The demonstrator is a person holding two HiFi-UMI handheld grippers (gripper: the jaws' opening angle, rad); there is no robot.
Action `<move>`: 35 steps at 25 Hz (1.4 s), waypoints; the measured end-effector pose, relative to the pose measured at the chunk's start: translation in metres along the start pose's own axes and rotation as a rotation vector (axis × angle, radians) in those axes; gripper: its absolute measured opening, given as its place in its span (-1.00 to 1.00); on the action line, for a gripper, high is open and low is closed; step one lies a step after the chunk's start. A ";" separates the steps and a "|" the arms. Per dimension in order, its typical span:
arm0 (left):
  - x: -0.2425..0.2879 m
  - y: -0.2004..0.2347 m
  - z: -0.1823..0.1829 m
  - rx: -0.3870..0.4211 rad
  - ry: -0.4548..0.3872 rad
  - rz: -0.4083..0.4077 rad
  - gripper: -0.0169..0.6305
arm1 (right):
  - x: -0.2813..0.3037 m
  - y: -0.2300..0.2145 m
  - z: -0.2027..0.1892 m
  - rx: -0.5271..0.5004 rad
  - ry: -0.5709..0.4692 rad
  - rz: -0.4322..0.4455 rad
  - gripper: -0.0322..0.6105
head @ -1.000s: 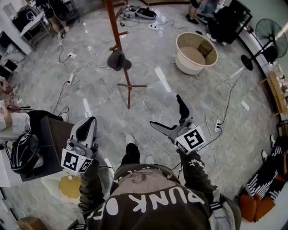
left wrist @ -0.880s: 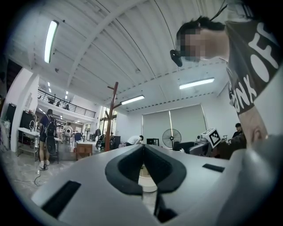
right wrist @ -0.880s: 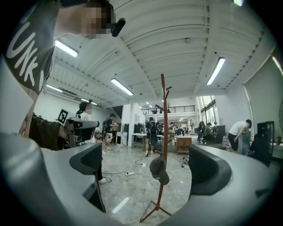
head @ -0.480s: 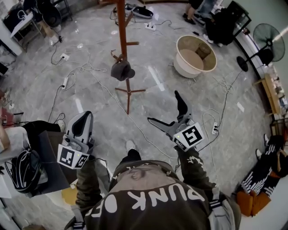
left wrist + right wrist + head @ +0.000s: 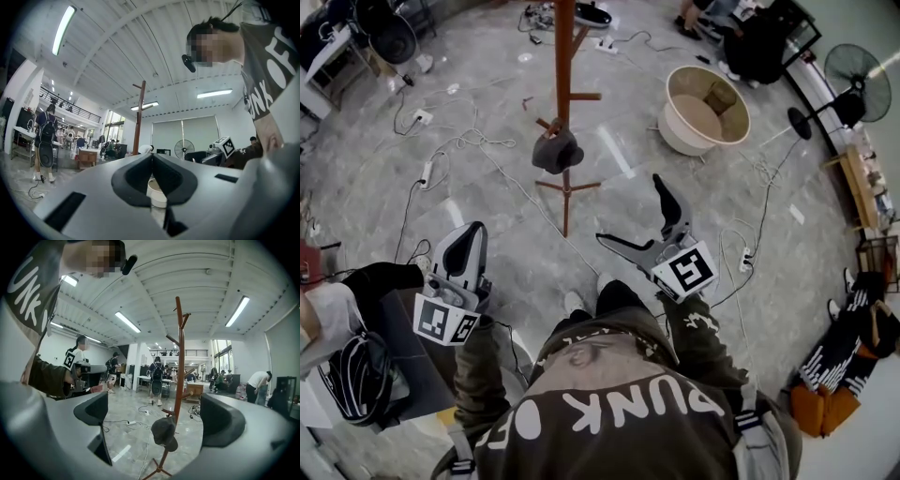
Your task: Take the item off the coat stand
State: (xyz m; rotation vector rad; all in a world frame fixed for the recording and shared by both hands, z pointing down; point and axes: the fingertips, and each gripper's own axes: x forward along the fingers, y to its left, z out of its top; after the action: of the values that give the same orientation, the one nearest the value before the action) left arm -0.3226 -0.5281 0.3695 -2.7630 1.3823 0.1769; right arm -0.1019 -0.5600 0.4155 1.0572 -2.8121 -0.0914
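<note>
A brown wooden coat stand (image 5: 565, 84) rises from the grey marble floor ahead of me, also plain in the right gripper view as the coat stand (image 5: 178, 376). A dark cap (image 5: 557, 151) hangs on one of its low pegs; in the right gripper view the cap (image 5: 165, 433) sits between the jaws but well beyond them. My right gripper (image 5: 630, 214) is open wide and empty, short of the stand. My left gripper (image 5: 465, 250) is shut with nothing in it, held low at the left; its jaws meet in the left gripper view (image 5: 151, 157).
A round cream tub (image 5: 705, 109) stands to the right of the stand. Cables and power strips (image 5: 422, 173) trail over the floor. A standing fan (image 5: 853, 80) is at the far right. A dark table with a helmet (image 5: 354, 375) is at my left. People stand in the background.
I have stepped closer to the coat stand, which now sits nearer and more central. Both grippers have kept their states, the right one open and the left one shut.
</note>
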 end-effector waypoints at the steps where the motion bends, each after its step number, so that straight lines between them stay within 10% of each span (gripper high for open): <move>1: 0.005 0.003 -0.002 0.000 0.001 -0.001 -0.93 | 0.006 -0.004 -0.003 -0.003 0.003 0.002 0.95; 26: 0.109 0.059 -0.032 0.028 0.109 0.085 -0.93 | 0.224 -0.119 -0.241 -0.047 0.329 0.150 0.95; 35: 0.107 0.063 -0.034 0.034 0.126 0.097 -0.93 | 0.262 -0.116 -0.240 -0.122 0.273 0.156 0.42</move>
State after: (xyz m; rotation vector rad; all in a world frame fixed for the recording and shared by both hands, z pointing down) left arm -0.3063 -0.6540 0.3903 -2.7239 1.5339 -0.0179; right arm -0.1854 -0.8218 0.6684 0.7575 -2.5935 -0.0926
